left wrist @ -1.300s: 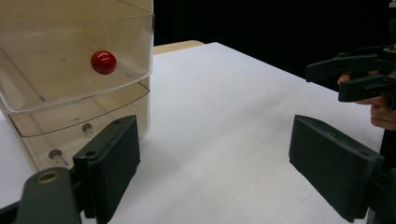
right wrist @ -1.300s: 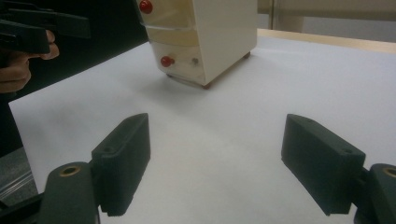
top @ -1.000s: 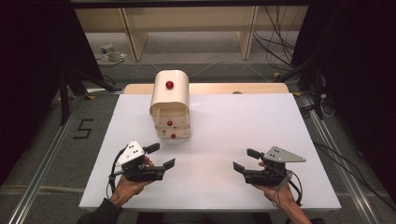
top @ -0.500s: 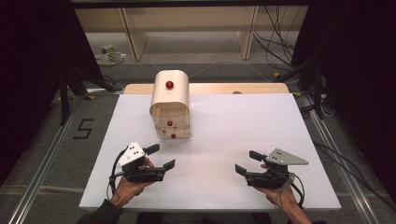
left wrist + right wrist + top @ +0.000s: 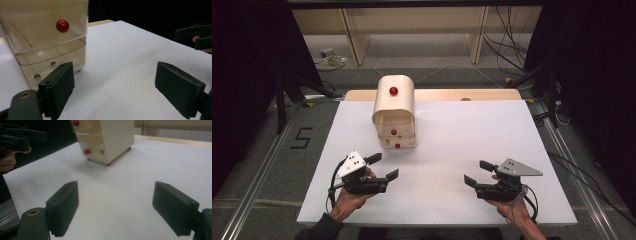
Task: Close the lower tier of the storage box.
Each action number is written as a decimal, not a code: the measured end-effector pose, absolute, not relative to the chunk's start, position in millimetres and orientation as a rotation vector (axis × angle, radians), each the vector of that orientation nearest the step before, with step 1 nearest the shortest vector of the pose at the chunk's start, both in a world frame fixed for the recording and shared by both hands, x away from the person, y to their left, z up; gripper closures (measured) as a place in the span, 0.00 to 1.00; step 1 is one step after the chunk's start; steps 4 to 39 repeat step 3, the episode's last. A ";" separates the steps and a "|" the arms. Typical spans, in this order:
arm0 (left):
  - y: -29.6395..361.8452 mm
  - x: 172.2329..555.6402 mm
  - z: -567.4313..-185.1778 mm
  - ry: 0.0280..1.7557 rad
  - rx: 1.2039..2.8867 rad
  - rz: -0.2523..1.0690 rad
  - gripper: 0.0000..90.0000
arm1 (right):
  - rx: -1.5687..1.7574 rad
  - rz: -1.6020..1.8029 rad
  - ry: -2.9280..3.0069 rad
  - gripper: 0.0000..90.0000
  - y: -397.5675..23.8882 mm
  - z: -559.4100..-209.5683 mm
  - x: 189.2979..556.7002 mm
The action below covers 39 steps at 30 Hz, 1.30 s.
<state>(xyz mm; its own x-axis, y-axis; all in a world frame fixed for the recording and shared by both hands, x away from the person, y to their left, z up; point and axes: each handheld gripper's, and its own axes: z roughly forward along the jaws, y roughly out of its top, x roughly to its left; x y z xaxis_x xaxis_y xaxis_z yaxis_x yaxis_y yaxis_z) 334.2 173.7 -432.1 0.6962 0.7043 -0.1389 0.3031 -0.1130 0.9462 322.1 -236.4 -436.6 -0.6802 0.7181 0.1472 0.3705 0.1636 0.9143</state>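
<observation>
A small cream drawer cabinet with a rounded top stands on the far left part of the white table, just in front of the bare wooden strip at its back edge. It has see-through drawer fronts, each with a red knob, and one more red ball sits on the curved top. From the left gripper view the drawers look like clear tinted plastic.

The left gripper is held near the front edge, jaws spread wide with nothing between them. The right gripper is the same, jaws released over bare table.

Since a second ago the right gripper has drifted slightly lower and rightward; the left gripper and the cabinet have stayed put.

A black "5" is marked on the floor left of the table.
</observation>
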 end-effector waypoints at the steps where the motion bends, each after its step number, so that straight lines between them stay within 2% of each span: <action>1: 173.6 334.2 -432.1 0.816 1.702 0.415 0.17 | 1.043 1.525 2.124 0.24 -236.5 -436.7 322.4; 39: 173.6 334.6 -432.1 0.816 1.702 0.417 0.17 | 1.045 1.523 2.123 0.24 -237.0 -436.7 322.8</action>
